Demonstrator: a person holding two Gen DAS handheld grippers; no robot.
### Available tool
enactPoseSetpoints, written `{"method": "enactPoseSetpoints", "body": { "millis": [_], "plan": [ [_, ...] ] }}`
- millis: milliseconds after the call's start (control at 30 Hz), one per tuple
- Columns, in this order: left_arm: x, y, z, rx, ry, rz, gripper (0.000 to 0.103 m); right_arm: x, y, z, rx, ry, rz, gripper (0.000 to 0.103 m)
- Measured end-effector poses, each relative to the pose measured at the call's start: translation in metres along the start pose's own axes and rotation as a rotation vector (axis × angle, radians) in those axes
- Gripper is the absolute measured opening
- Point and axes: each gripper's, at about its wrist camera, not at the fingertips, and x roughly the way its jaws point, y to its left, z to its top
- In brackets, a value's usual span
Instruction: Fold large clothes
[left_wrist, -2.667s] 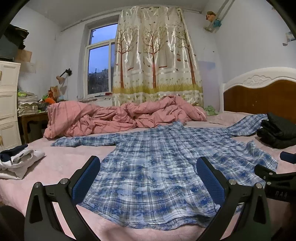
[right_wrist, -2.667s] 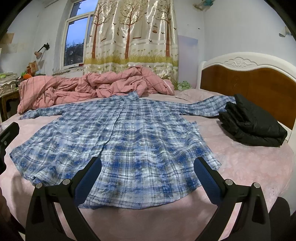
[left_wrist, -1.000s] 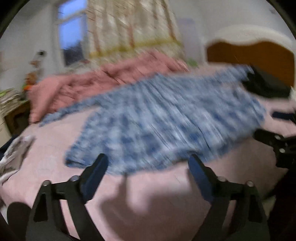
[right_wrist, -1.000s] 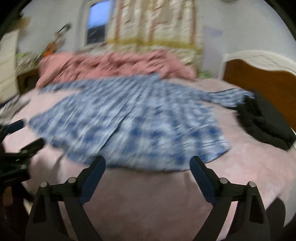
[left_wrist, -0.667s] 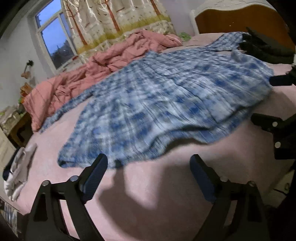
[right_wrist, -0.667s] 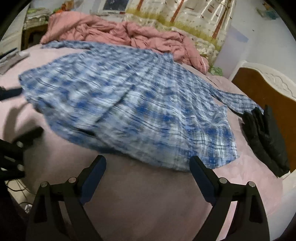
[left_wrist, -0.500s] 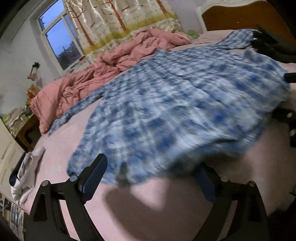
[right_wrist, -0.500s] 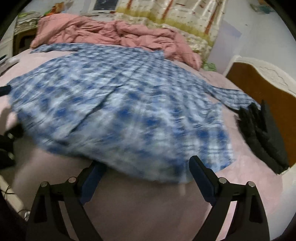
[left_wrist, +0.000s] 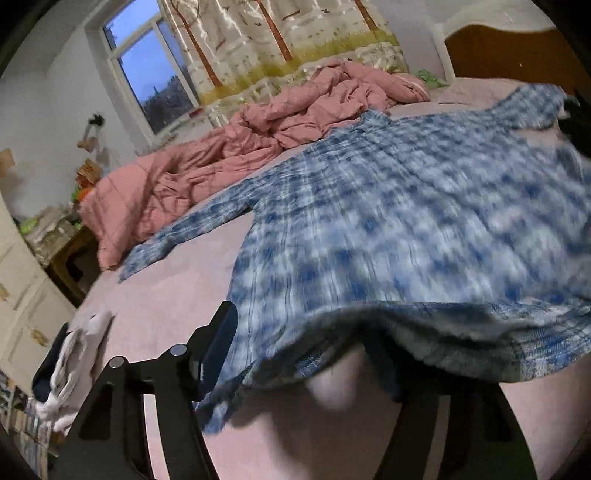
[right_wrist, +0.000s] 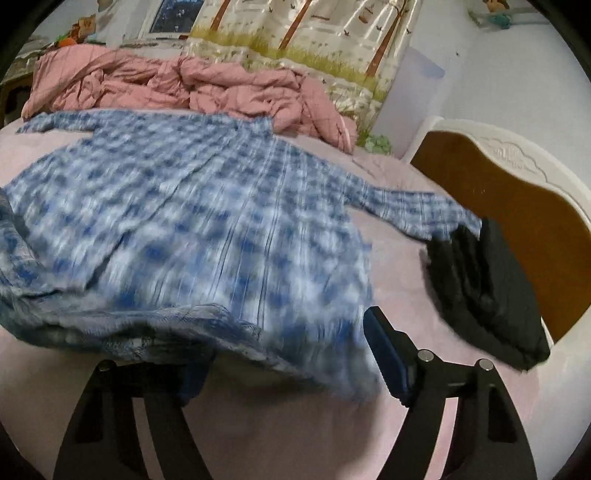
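Both claws spread, just been closing — left gripper (left_wrist: 306, 354) and right gripper (right_wrist: 288, 354) straddle hem of one plaid shirt (left_wrist: 388, 221) on bed (left_wrist: 166, 310); pads pressing cloth — can't tell. One black garment (right_wrist: 484, 288).

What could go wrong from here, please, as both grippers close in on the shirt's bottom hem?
1. The plaid shirt hem drapes over one finger of each gripper, whose jaws have just been closing; a grip may catch one layer only.
2. The hem looks bunched, so the fold could crease.
3. The sleeve touches the black garment and might drag it.
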Motion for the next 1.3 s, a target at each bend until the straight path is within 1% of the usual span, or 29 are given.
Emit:
{"method": "enactPoseSetpoints", "body": {
  "millis": [100,167,200,233,300,333,400,433,500,567,600,633,700,733,767,833,867,900,933,967,1000,1033,1067,1100,1133,1167,1200,1267,1300],
  "plan": [
    [0.030,0.007,0.033,-0.008,0.060,-0.050,0.074,0.013,-0.004,0.026,-0.004,-0.020,-0.005,0.079],
    [0.055,0.011,0.052,-0.024,0.122,-0.087,0.074,0.030,-0.008,0.044,-0.001,-0.014,-0.006,0.079],
    [0.068,0.014,0.059,-0.026,0.157,-0.122,0.076,0.041,-0.009,0.051,0.006,0.002,0.007,0.079],
    [0.084,0.016,0.066,-0.021,0.212,-0.173,0.076,0.055,-0.012,0.059,0.020,0.034,0.037,0.079],
    [0.105,0.018,0.071,-0.025,0.298,-0.249,0.076,0.078,-0.018,0.066,0.054,0.103,0.094,0.079],
    [0.111,0.021,0.072,-0.043,0.318,-0.271,0.076,0.086,-0.020,0.066,0.075,0.130,0.118,0.078],
    [0.109,0.028,0.069,-0.073,0.315,-0.275,0.076,0.094,-0.031,0.064,0.131,0.153,0.169,0.079],
    [0.103,0.033,0.066,-0.084,0.294,-0.273,0.076,0.094,-0.037,0.061,0.156,0.154,0.193,0.079],
    [0.088,0.047,0.060,-0.120,0.229,-0.273,0.079,0.090,-0.046,0.052,0.205,0.147,0.210,0.079],
    [0.070,0.062,0.051,-0.179,0.161,-0.302,0.085,0.079,-0.059,0.042,0.249,0.111,0.231,0.079],
    [0.062,0.068,0.046,-0.209,0.134,-0.312,0.088,0.074,-0.063,0.038,0.254,0.097,0.234,0.080],
    [0.056,0.073,0.042,-0.232,0.115,-0.313,0.088,0.070,-0.067,0.035,0.255,0.083,0.229,0.080],
    [0.049,0.081,0.033,-0.255,0.087,-0.293,0.088,0.060,-0.075,0.031,0.255,0.058,0.181,0.081],
    [0.048,0.085,0.029,-0.260,0.080,-0.278,0.088,0.058,-0.077,0.031,0.256,0.056,0.172,0.083],
    [0.050,0.087,0.026,-0.260,0.087,-0.275,0.088,0.059,-0.079,0.032,0.251,0.065,0.177,0.084],
    [0.062,0.089,0.021,-0.275,0.142,-0.287,0.088,0.071,-0.082,0.039,0.229,0.124,0.171,0.084],
    [0.068,0.090,0.018,-0.290,0.169,-0.310,0.088,0.086,-0.081,0.045,0.215,0.198,0.188,0.084],
    [0.075,0.089,0.015,-0.303,0.193,-0.333,0.088,0.096,-0.082,0.048,0.226,0.240,0.228,0.084],
    [0.082,0.088,0.013,-0.318,0.215,-0.345,0.088,0.103,-0.084,0.051,0.247,0.257,0.256,0.084],
    [0.087,0.087,0.010,-0.324,0.226,-0.342,0.088,0.113,-0.088,0.053,0.294,0.302,0.299,0.084],
    [0.091,0.085,0.007,-0.324,0.233,-0.329,0.080,0.116,-0.090,0.053,0.317,0.327,0.333,0.084],
    [0.094,0.083,0.005,-0.320,0.227,-0.310,0.073,0.114,-0.090,0.052,0.330,0.329,0.368,0.084],
    [0.095,0.082,0.003,-0.318,0.221,-0.296,0.055,0.103,-0.090,0.049,0.331,0.298,0.403,0.084],
    [0.096,0.082,0.002,-0.320,0.212,-0.290,0.037,0.093,-0.089,0.047,0.322,0.267,0.405,0.084],
    [0.096,0.082,0.000,-0.326,0.198,-0.296,0.030,0.082,-0.088,0.044,0.306,0.232,0.395,0.084],
    [0.095,0.084,0.000,-0.332,0.179,-0.303,0.020,0.065,-0.085,0.038,0.272,0.180,0.361,0.084],
    [0.092,0.085,0.000,-0.335,0.157,-0.306,0.009,0.054,-0.082,0.033,0.246,0.153,0.331,0.084],
    [0.085,0.090,0.000,-0.337,0.116,-0.284,0.000,0.033,-0.074,0.019,0.185,0.109,0.266,0.084],
    [0.080,0.093,0.001,-0.341,0.092,-0.261,0.000,0.029,-0.071,0.013,0.164,0.112,0.257,0.084]
  ]
}}
